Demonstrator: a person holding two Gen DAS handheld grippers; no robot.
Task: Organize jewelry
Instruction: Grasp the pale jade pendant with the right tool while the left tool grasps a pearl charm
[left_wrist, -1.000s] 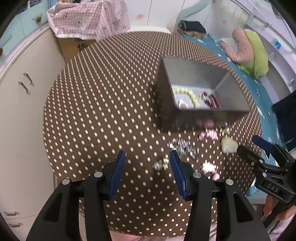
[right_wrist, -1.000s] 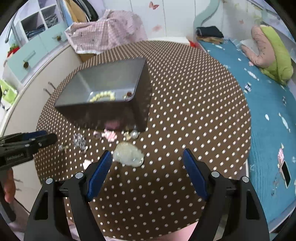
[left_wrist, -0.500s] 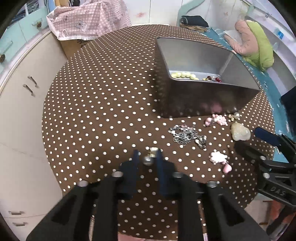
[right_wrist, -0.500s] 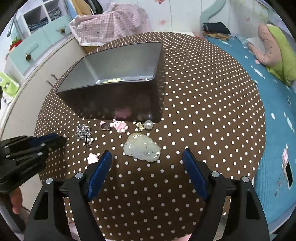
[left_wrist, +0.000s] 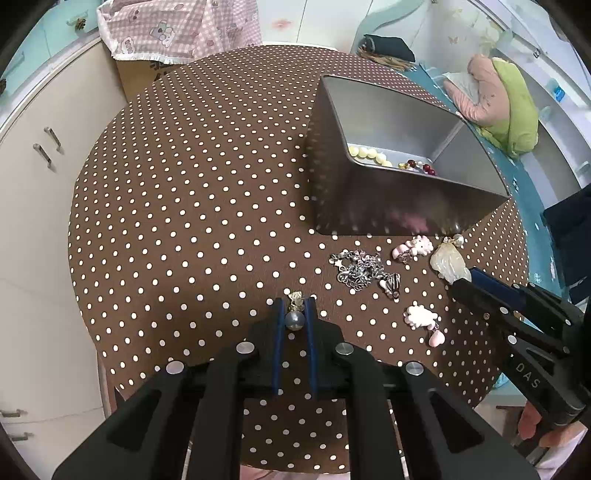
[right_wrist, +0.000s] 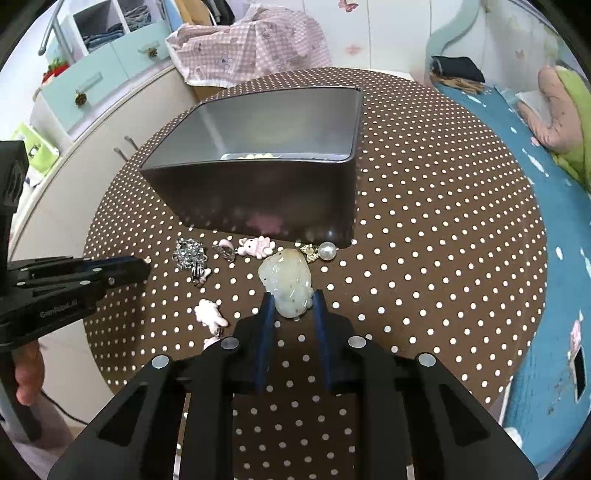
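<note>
A grey metal box (left_wrist: 399, 199) (right_wrist: 258, 199) stands on the brown polka-dot round table (left_wrist: 207, 192) and holds a yellow bead bracelet (left_wrist: 369, 154) and red beads (left_wrist: 421, 167). My left gripper (left_wrist: 294, 308) is shut on a pearl earring (left_wrist: 294, 319) lying on the cloth. My right gripper (right_wrist: 292, 302) is shut on a pale jade pendant (right_wrist: 288, 280), also seen in the left wrist view (left_wrist: 448, 263). A silver chain (left_wrist: 360, 269) (right_wrist: 190, 253), pink charms (left_wrist: 415, 246) (right_wrist: 255, 246) (left_wrist: 421, 316) (right_wrist: 208, 313) and a pearl earring (right_wrist: 325, 251) lie in front of the box.
A white cabinet (left_wrist: 33, 192) stands left of the table. A pink checked cloth (left_wrist: 177, 26) covers a carton behind it. A blue bed (right_wrist: 554, 206) with a green and pink plush toy (left_wrist: 502, 107) lies to the right.
Both grippers came down toward the table and closed: the left on the pearl earring, the right on the jade pendant. The jewelry itself has stayed in place.
</note>
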